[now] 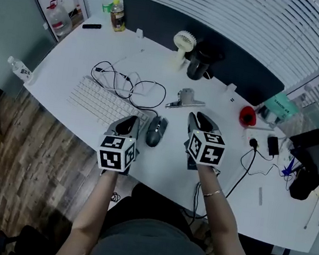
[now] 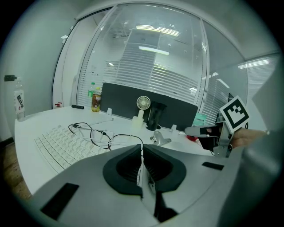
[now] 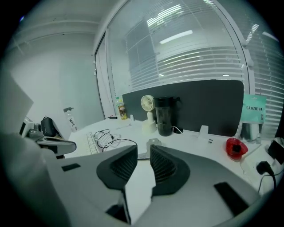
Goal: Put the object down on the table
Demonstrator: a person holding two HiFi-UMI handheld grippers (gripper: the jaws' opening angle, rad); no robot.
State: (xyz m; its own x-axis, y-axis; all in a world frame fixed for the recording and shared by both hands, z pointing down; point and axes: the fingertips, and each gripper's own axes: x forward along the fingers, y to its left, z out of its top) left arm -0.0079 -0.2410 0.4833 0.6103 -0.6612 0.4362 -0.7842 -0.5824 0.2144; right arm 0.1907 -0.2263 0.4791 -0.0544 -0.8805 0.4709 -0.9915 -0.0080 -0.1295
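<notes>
A silver metal clip [image 1: 184, 98] lies on the white table [image 1: 159, 165], a little beyond both grippers; it also shows as the clip [image 2: 160, 138] and the clip [image 3: 153, 142] past the jaws. My left gripper [image 1: 129, 120] hovers over the near table between the keyboard [image 1: 101, 102] and a black mouse [image 1: 155, 131]. Its jaws [image 2: 142, 148] meet at the tips with nothing between them. My right gripper [image 1: 199, 119] sits just right of the mouse. A narrow gap shows between the jaws of the right gripper [image 3: 143, 153], and only bare table is seen through it.
A tangled black and white cable [image 1: 122, 80] lies behind the keyboard. A small white fan [image 1: 184, 44] and a black cup [image 1: 200, 62] stand by the dark divider. A red item [image 1: 247, 115] and plugs lie at the right. Bottles [image 1: 118, 17] stand far left.
</notes>
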